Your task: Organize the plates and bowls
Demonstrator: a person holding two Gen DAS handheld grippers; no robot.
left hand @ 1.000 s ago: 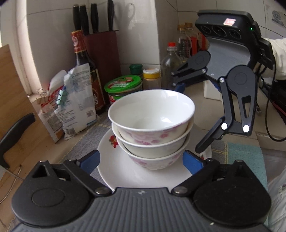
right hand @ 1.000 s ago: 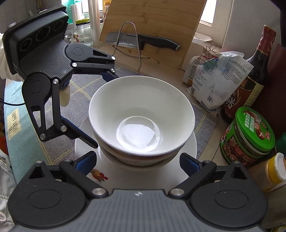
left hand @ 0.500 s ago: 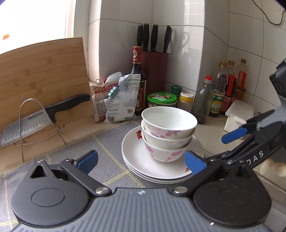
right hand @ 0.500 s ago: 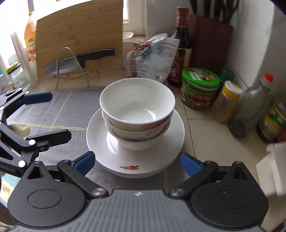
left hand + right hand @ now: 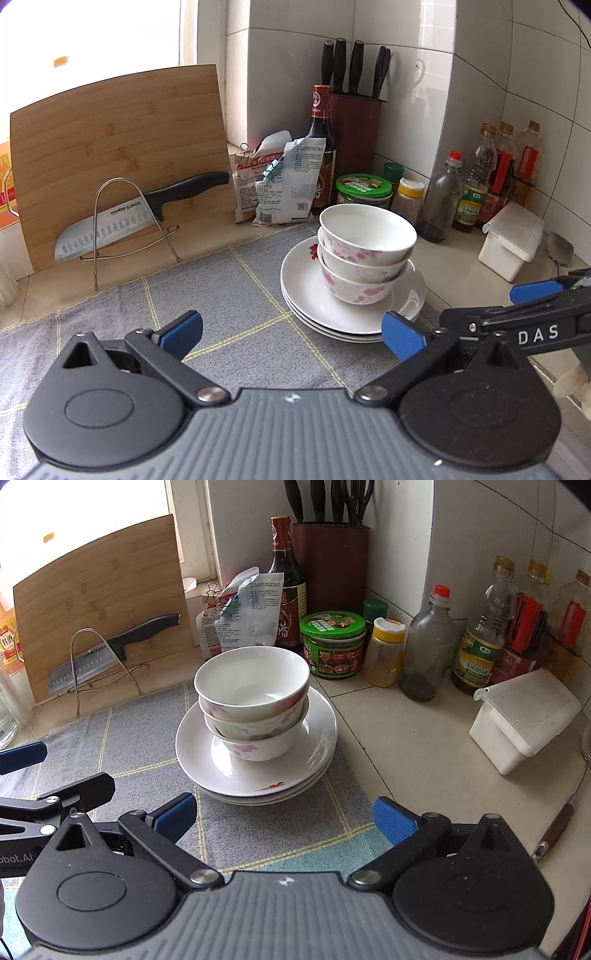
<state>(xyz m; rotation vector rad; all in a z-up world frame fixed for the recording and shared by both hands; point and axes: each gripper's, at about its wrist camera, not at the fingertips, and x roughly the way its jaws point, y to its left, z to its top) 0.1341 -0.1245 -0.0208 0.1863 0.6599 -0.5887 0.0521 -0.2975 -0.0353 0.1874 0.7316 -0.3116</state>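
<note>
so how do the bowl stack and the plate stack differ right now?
The bowl stack is three deep bowls nested with a slight lean; the plate stack is shallow plates lying flat.
The bowls carry pink flower prints around their outer walls; the top plate shows only a small red motif near its rim.
The bowls sit on the plates; the plates sit on the grey cloth.
Both are white and glossy, and neither gripper touches them.
</note>
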